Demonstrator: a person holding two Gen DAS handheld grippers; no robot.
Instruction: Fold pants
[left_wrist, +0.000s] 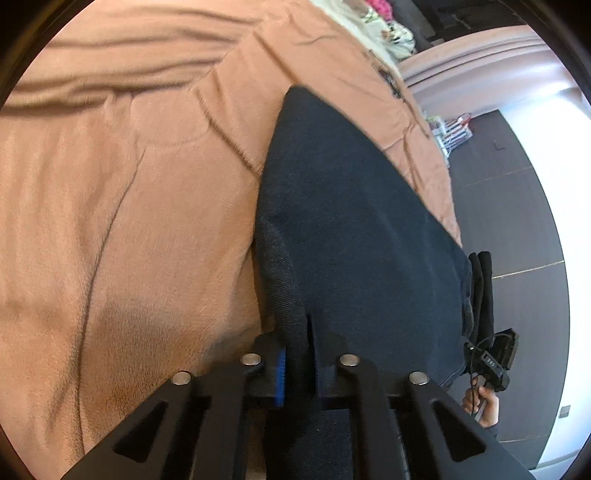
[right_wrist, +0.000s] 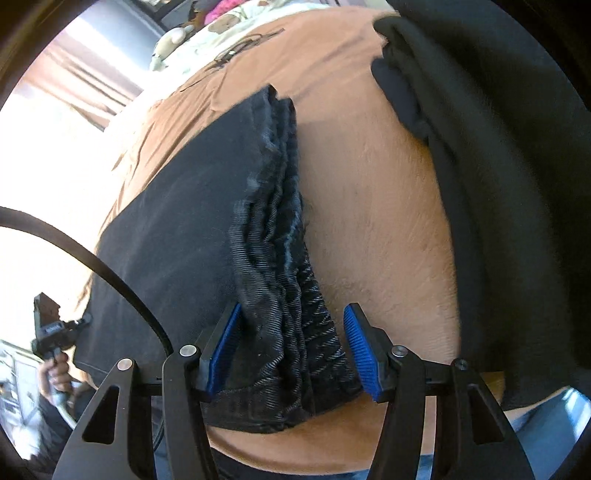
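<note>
Pants (left_wrist: 351, 229), dark navy and folded into a flat stack, lie on a tan blanket (left_wrist: 129, 221) that covers the bed. In the left wrist view the stack runs from 6 o'clock up toward 12, narrowing to a corner near the middle top. At 6 o'clock the left gripper (left_wrist: 297, 363) is pinched narrow on a thick folded edge of the pants, with cloth filling the slim gap between its blue-lined pads. At 4 o'clock the other gripper's body and a hand (left_wrist: 480, 400) on its handle show past the stack's far edge.

In the right wrist view the right gripper (right_wrist: 291, 349) stands wide at 6 o'clock, its blue pads (right_wrist: 356, 354) straddling the ribbed waistband layers of the pants (right_wrist: 177, 221); the right pad stands clear of the cloth. A black garment (right_wrist: 498, 166) lies at 2 o'clock.
</note>
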